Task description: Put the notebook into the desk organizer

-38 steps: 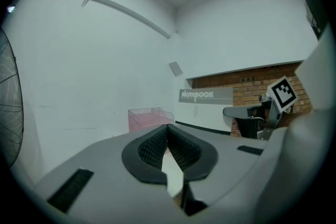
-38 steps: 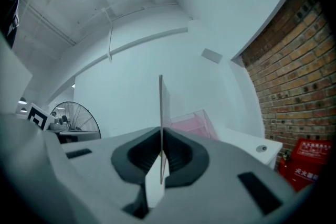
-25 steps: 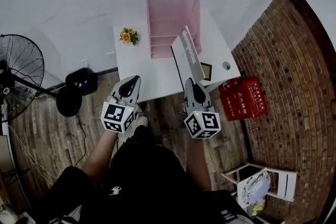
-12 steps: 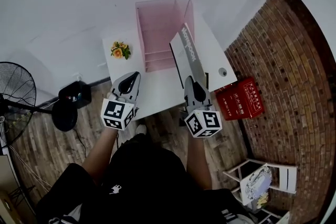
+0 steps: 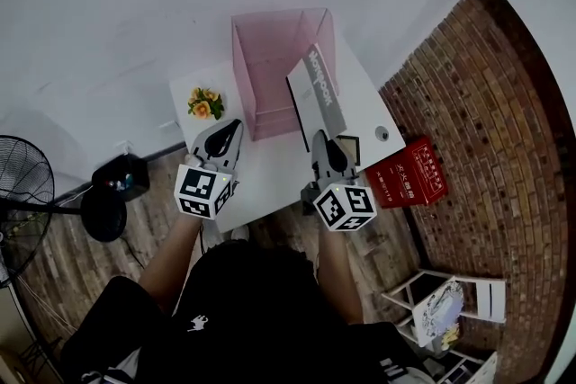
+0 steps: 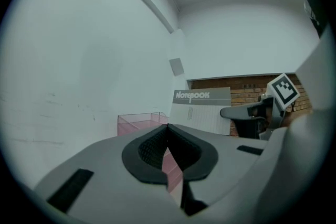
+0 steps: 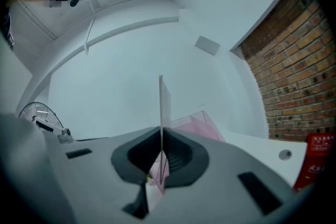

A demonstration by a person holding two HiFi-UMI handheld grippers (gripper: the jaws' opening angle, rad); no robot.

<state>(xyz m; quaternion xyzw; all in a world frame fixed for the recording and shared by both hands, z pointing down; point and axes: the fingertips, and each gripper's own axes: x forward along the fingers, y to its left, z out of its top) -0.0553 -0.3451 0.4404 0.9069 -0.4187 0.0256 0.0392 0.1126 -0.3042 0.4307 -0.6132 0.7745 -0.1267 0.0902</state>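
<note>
The grey-covered notebook (image 5: pixel 315 96) stands upright on its edge, and my right gripper (image 5: pixel 322 142) is shut on its near end. Its far end reaches the right front of the clear pink desk organizer (image 5: pixel 270 58) at the back of the white table (image 5: pixel 261 166). In the right gripper view the notebook (image 7: pixel 160 107) shows edge-on between the jaws of the right gripper (image 7: pixel 161 131), with the organizer (image 7: pixel 202 126) behind it. My left gripper (image 5: pixel 222 142) hovers over the table's left part, shut and holding nothing. In the left gripper view the left gripper (image 6: pixel 168 128) points at the organizer (image 6: pixel 139 122) and the notebook (image 6: pixel 202 107).
A small flower decoration (image 5: pixel 205 102) sits at the table's left back. A dark square item (image 5: pixel 350 148) and a small round object (image 5: pixel 382 133) lie at the right edge. A red crate (image 5: pixel 412 174) stands by the brick wall, a fan (image 5: pixel 27 184) at the left, a folding chair (image 5: pixel 450 306) behind.
Both grippers have moved forward from the table's front edge to over the table. The notebook has travelled with the right gripper, closer to the organizer.
</note>
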